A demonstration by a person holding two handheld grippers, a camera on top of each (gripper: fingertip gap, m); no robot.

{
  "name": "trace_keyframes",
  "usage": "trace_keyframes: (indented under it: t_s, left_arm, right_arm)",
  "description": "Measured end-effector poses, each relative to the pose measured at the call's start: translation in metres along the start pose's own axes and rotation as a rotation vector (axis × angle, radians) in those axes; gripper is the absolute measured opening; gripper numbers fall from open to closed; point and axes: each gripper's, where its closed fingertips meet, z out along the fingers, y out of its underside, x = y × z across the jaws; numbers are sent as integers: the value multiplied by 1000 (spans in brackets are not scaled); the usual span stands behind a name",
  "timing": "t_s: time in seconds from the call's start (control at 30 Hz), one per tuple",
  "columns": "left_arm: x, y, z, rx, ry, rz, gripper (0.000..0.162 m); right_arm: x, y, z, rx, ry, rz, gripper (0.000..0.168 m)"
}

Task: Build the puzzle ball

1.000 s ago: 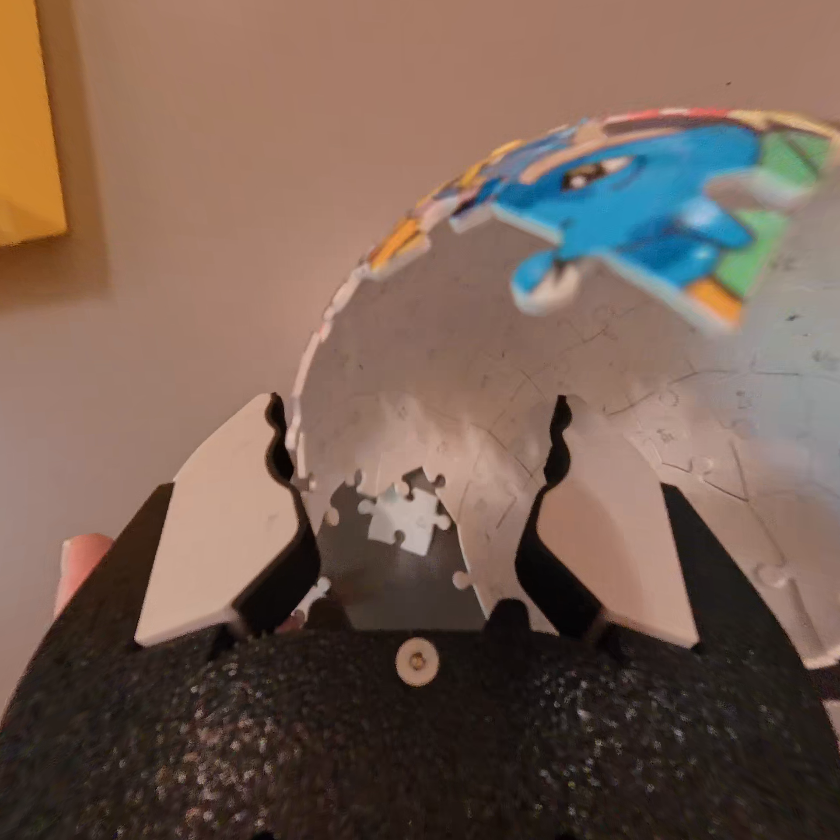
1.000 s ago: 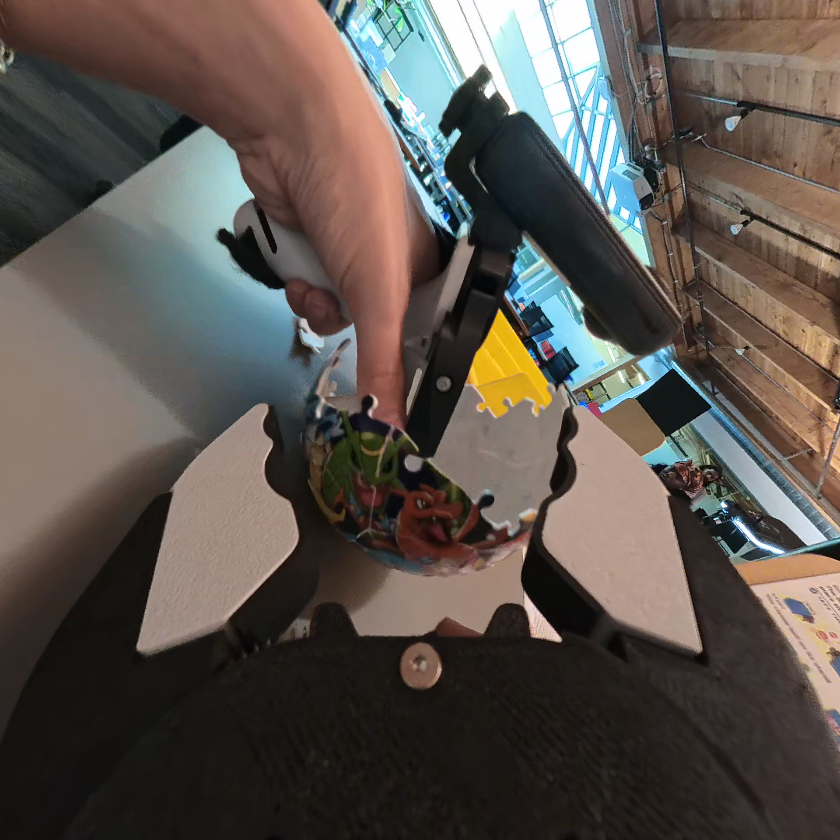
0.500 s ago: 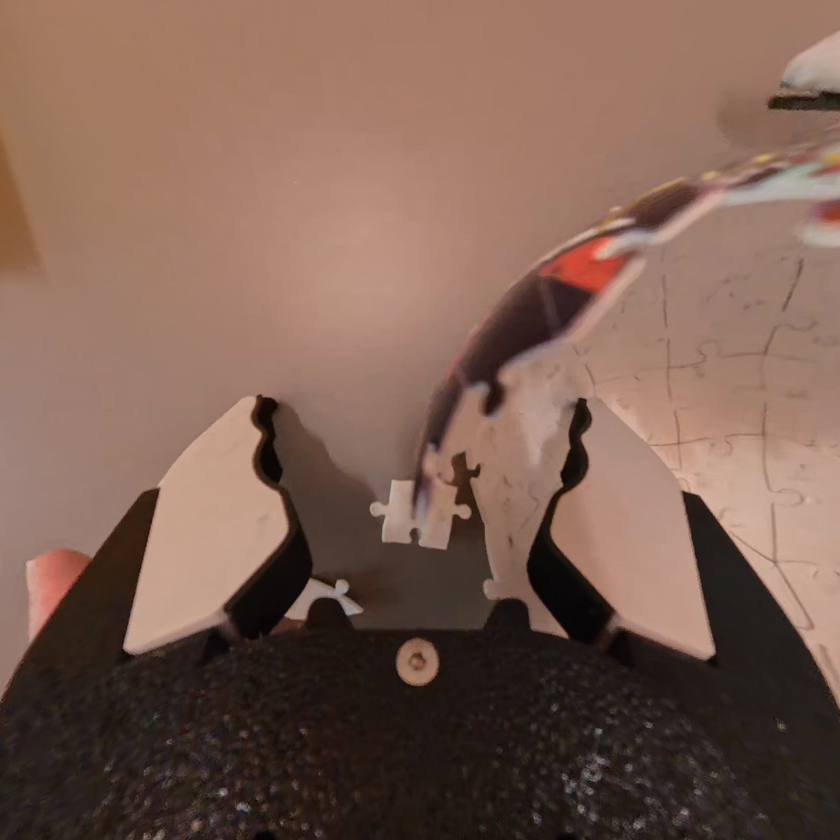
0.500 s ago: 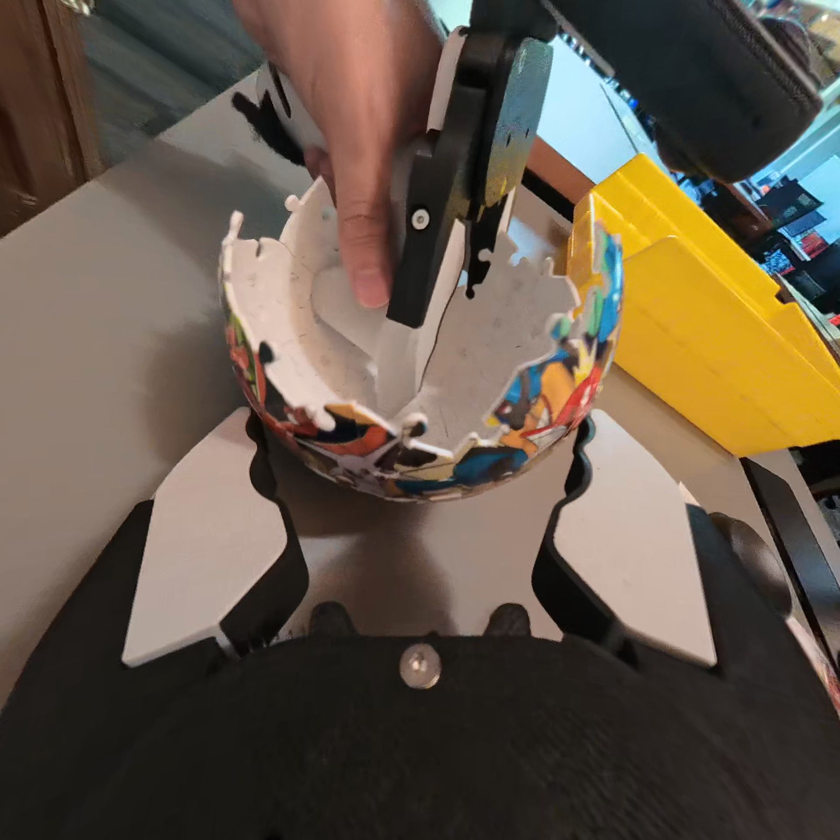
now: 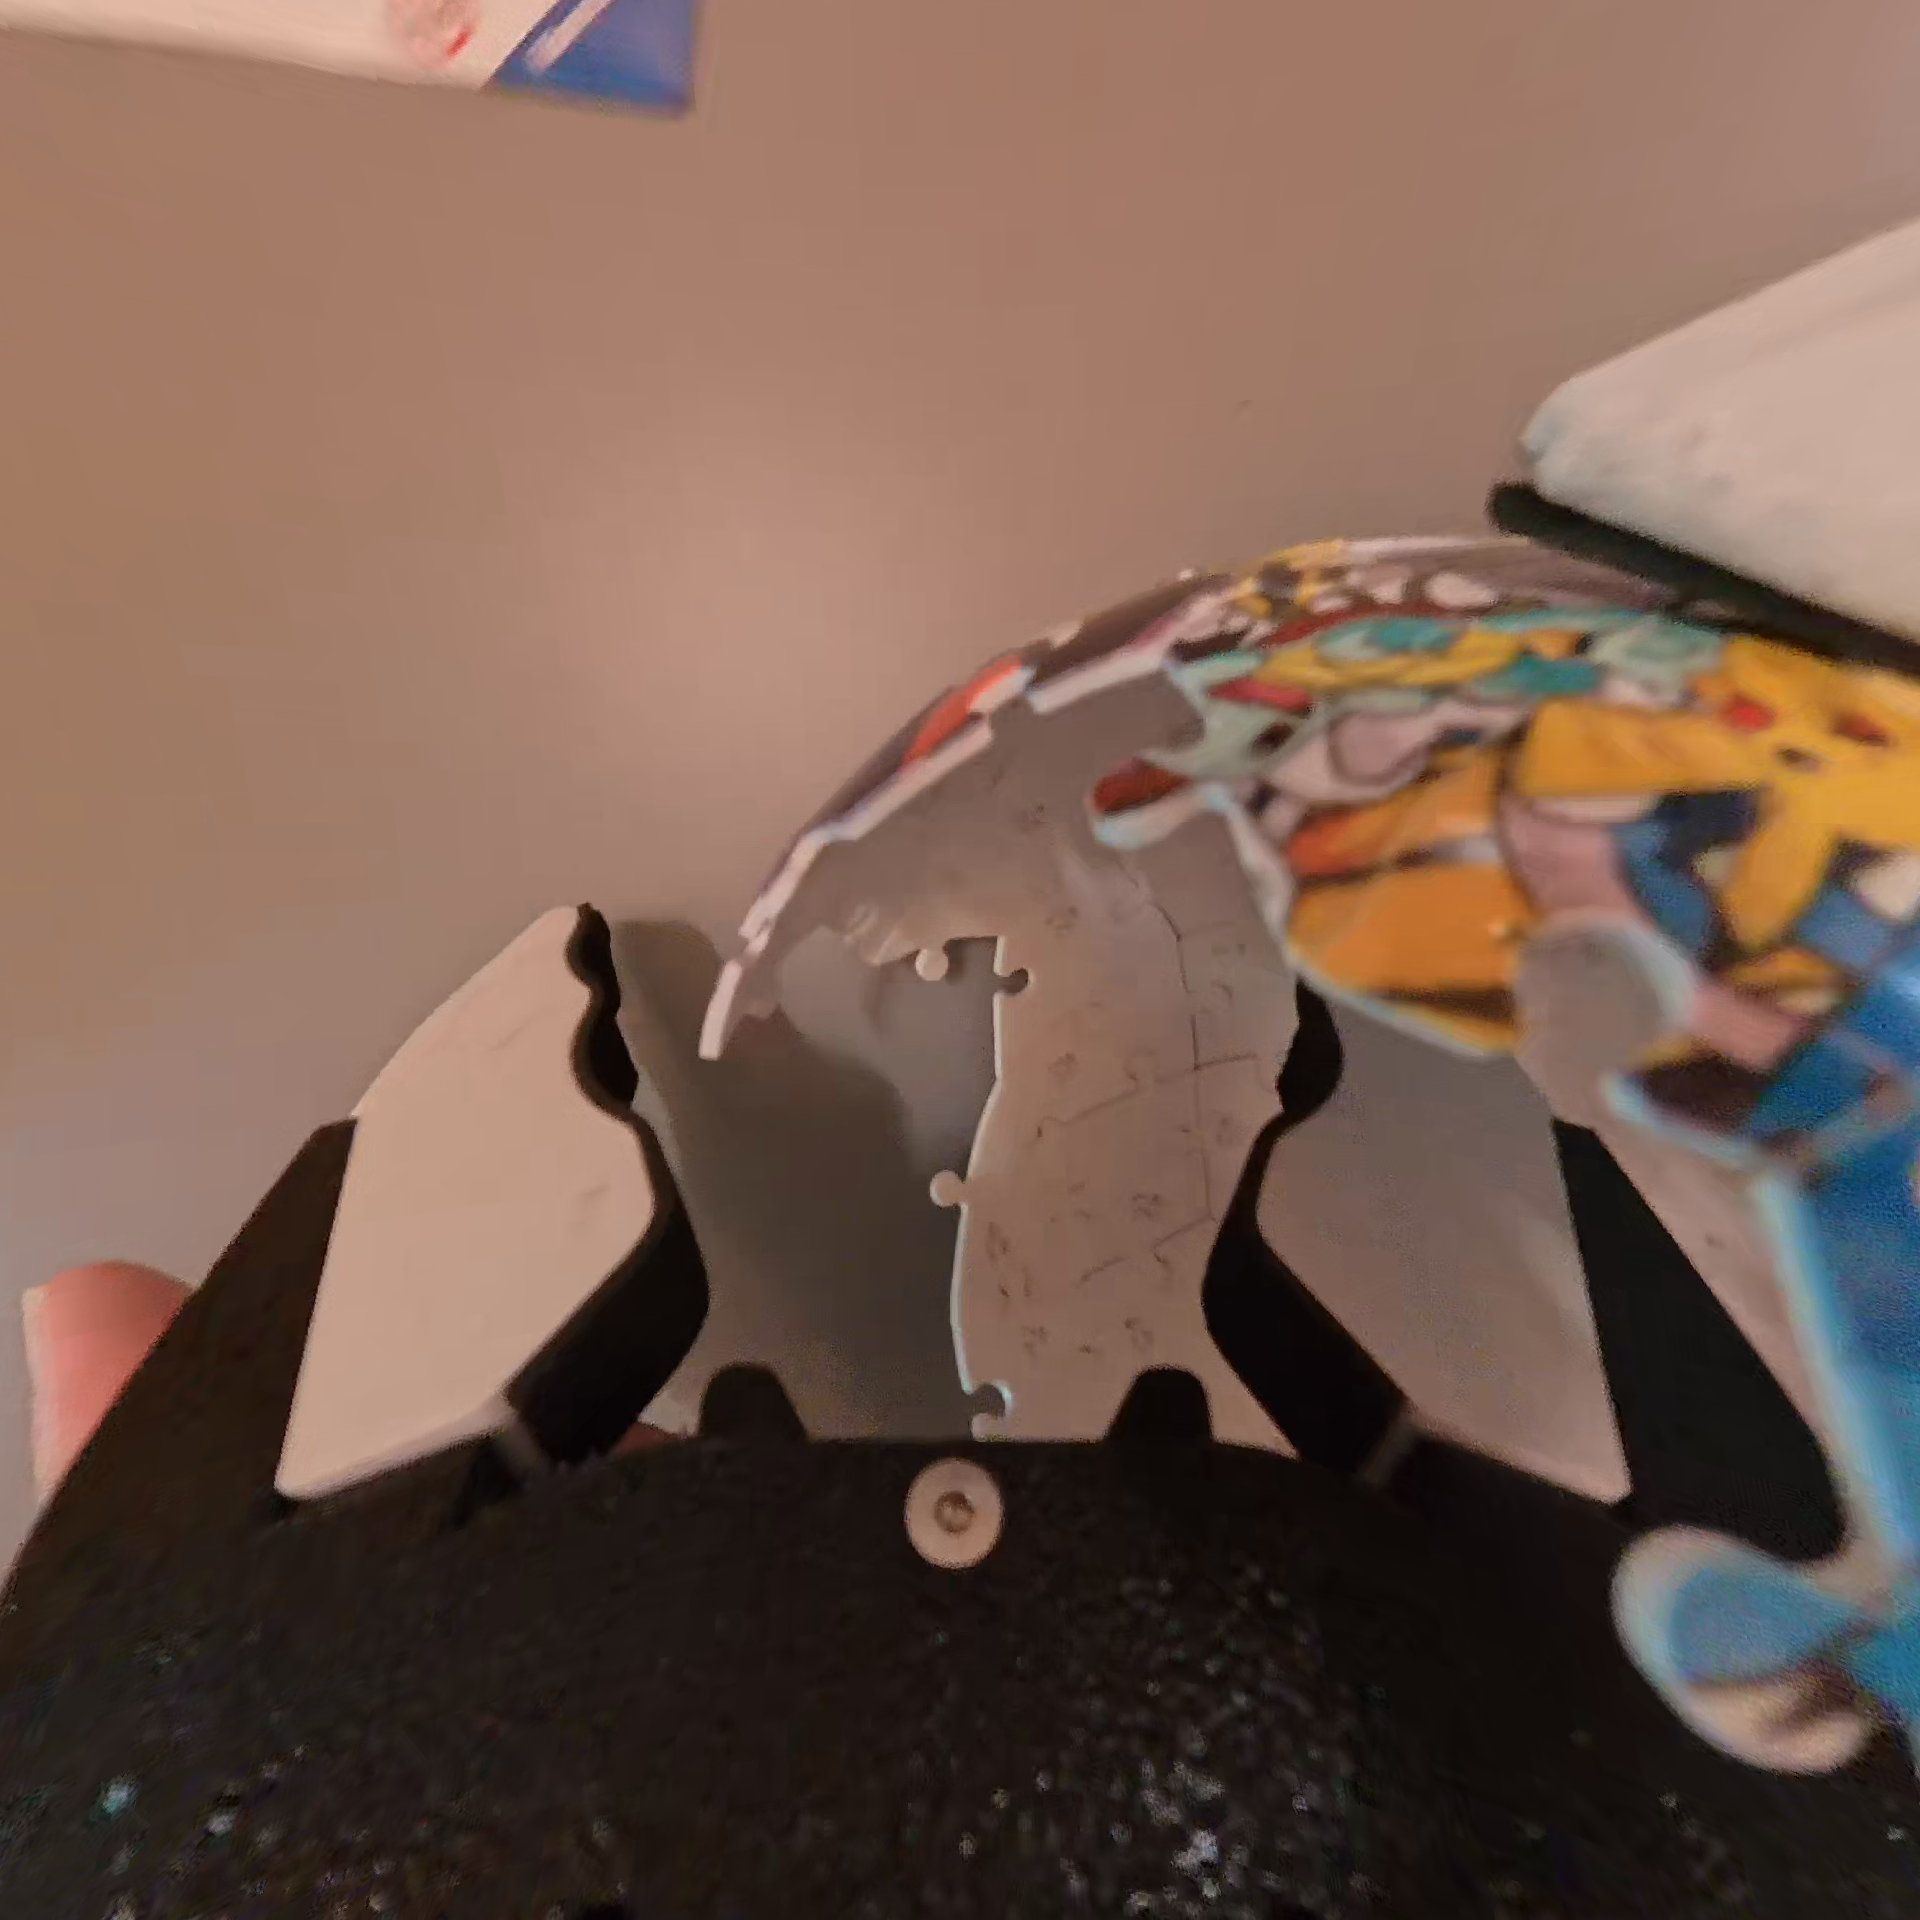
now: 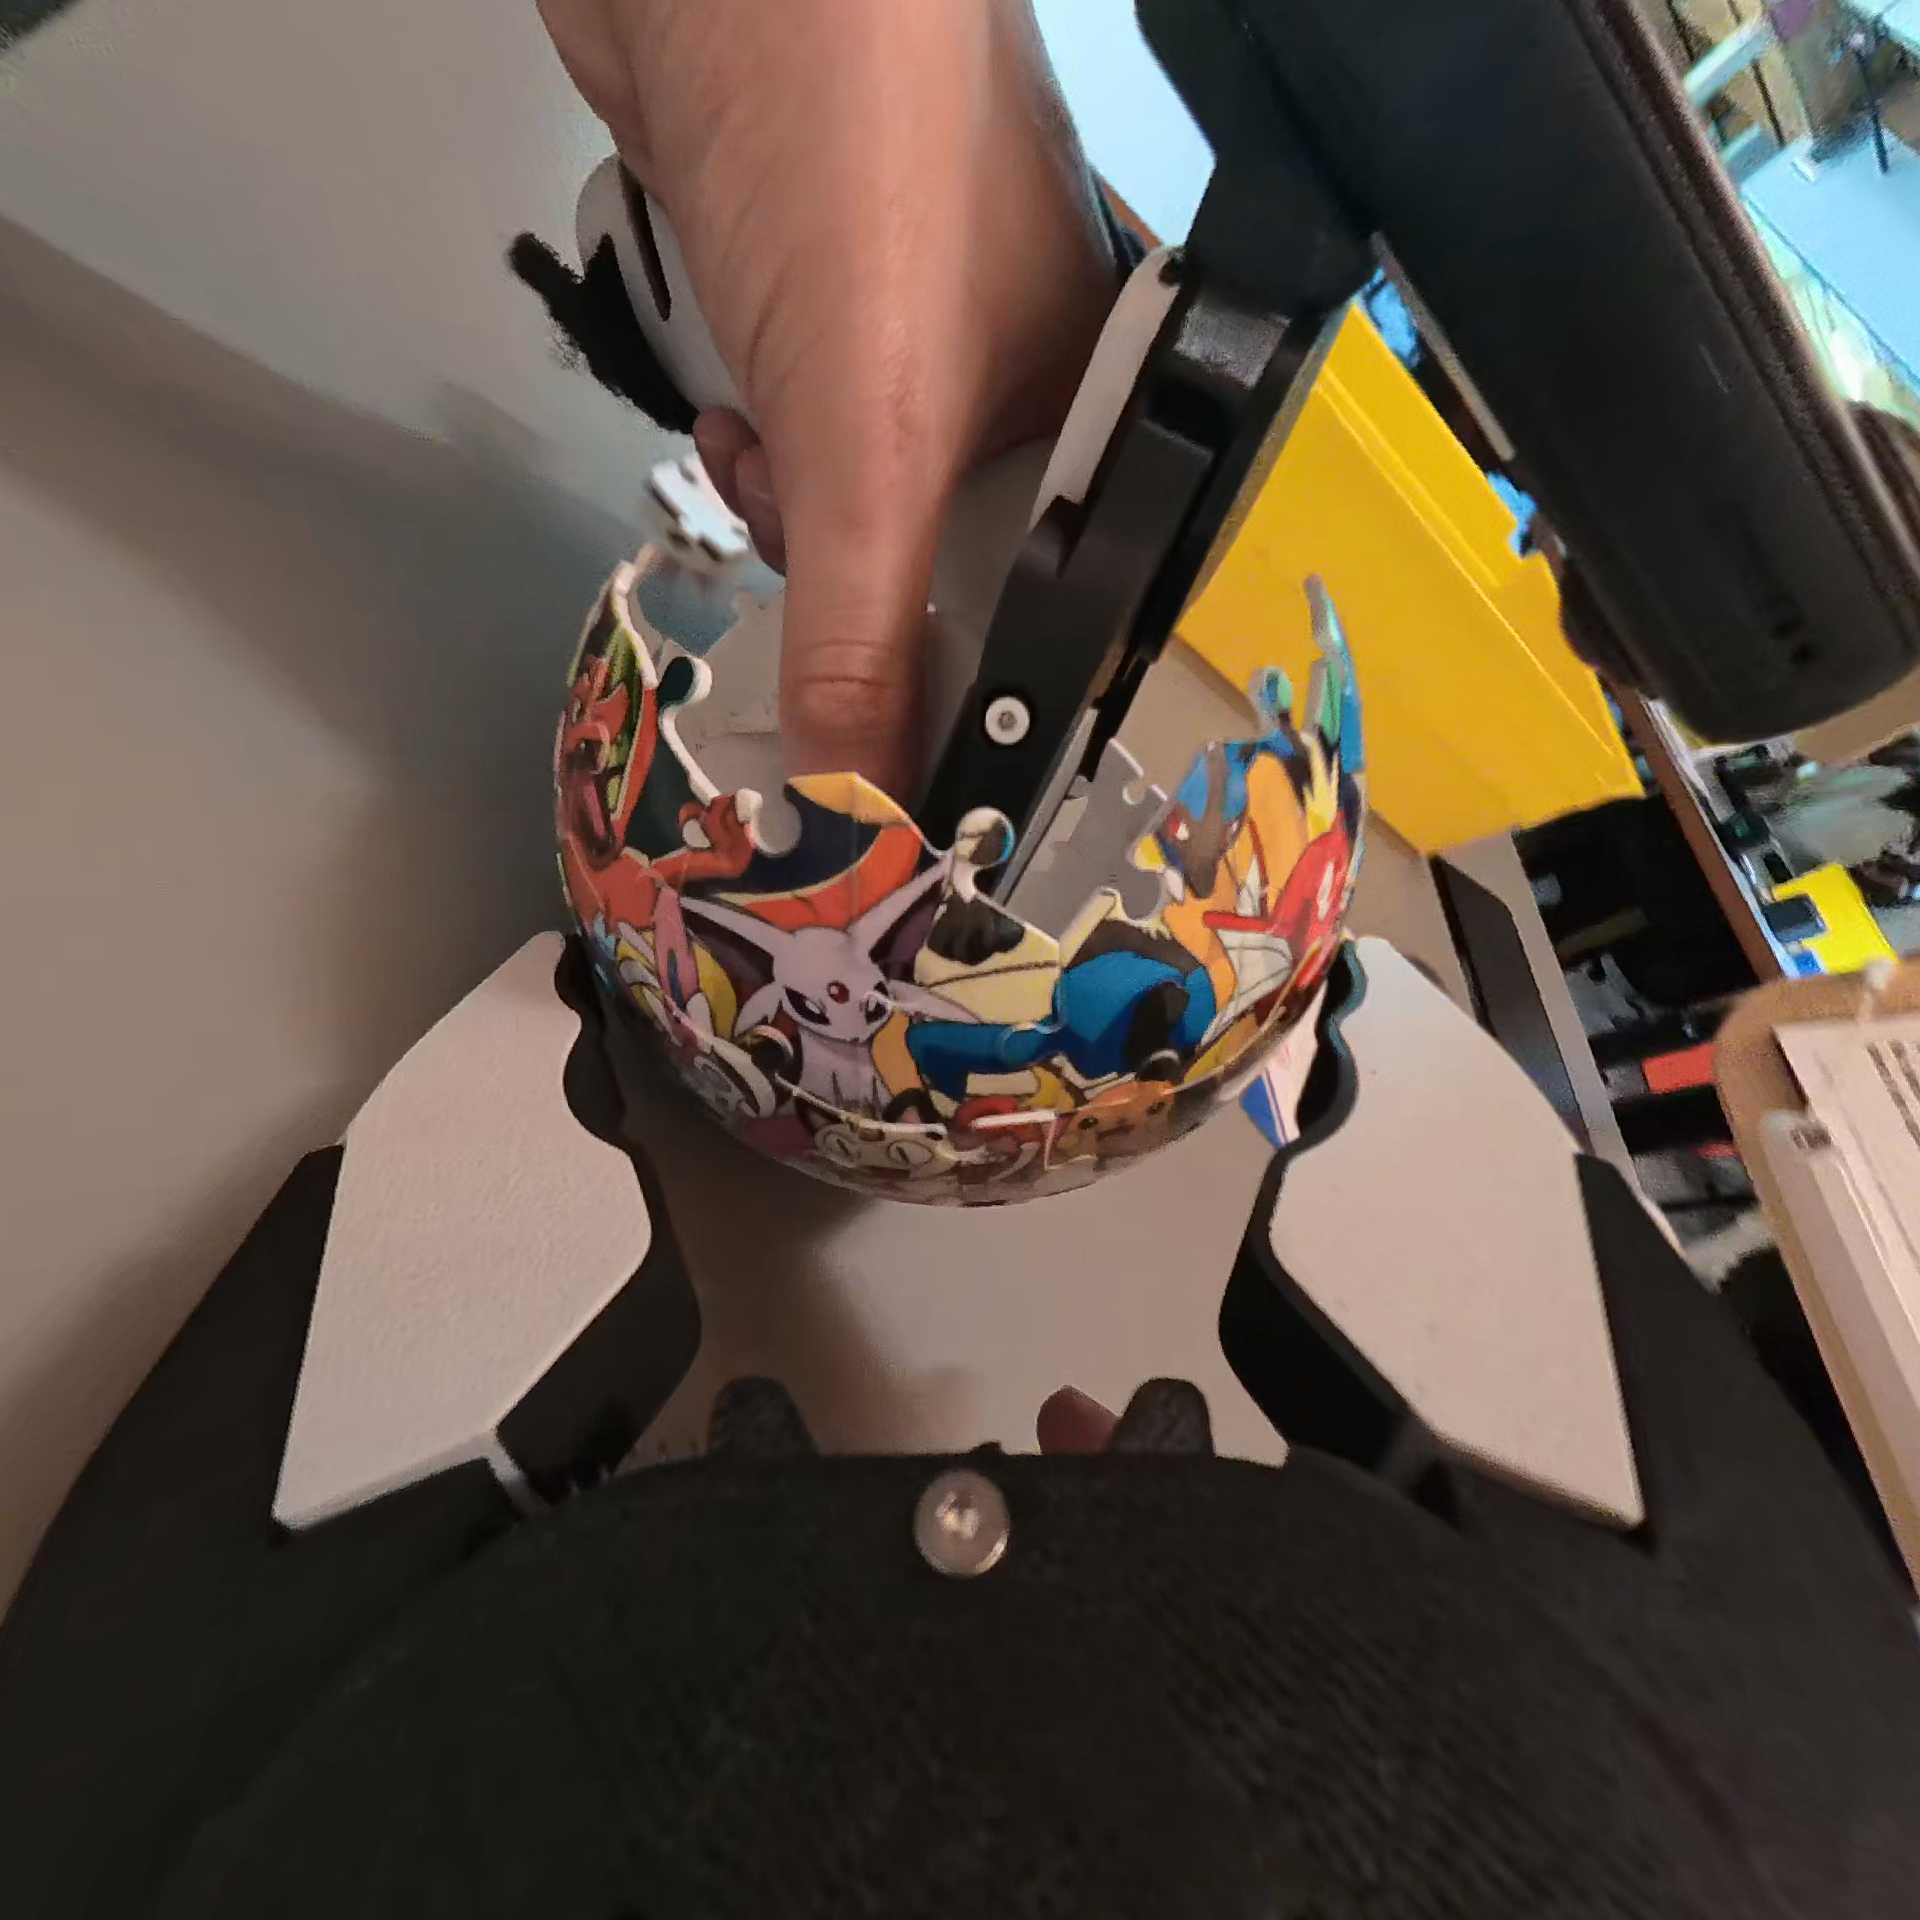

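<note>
The puzzle ball [image 6: 966, 1018] is a half-built bowl, colourful outside and white inside, resting on the grey table [image 6: 208, 727]. My right gripper [image 6: 956, 966] is open, with its fingertips on either side of the bowl's lower part. My left gripper [image 6: 1049, 790], held by a hand [image 6: 852, 312], reaches down into the bowl from above. In the left wrist view the left gripper [image 5: 945, 966] is open, and the shell's white inner wall [image 5: 1091, 1143] with its jagged edge stands between the fingers. A right gripper finger [image 5: 1766, 416] shows at the upper right.
A loose white puzzle piece [image 6: 691, 520] lies on the table behind the ball. A yellow bin [image 6: 1403, 623] stands at the back right. Printed paper on a cardboard box [image 6: 1849, 1143] is at the right edge. A white and blue sheet [image 5: 520, 52] lies farther off.
The ball has turned and sits closer, now between my right fingertips. The left gripper stays in the bowl. The loose piece seen through the shell's gap is out of view.
</note>
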Motion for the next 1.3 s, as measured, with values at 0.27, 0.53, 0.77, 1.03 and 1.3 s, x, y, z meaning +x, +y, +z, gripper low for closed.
trace_keyframes:
  t_s: [0.27,0.53,0.77,1.03,1.3]
  left_arm:
    - [95,-56,32,4,142,157,130]
    - [100,-57,39,-6,57,149,134]
    - [97,-54,40,-38,41,120,144]
    - [96,-54,40,-48,54,137,146]
    - [95,-54,39,-66,74,147,146]
  right_arm:
    - [2,51,-96,-112,40,63,128]
    - [-2,69,-122,-20,157,91,132]
    - [4,101,-139,-117,156,122,130]
    - [-6,86,-114,-61,29,143,133]
    - [2,52,-98,70,175,97,146]
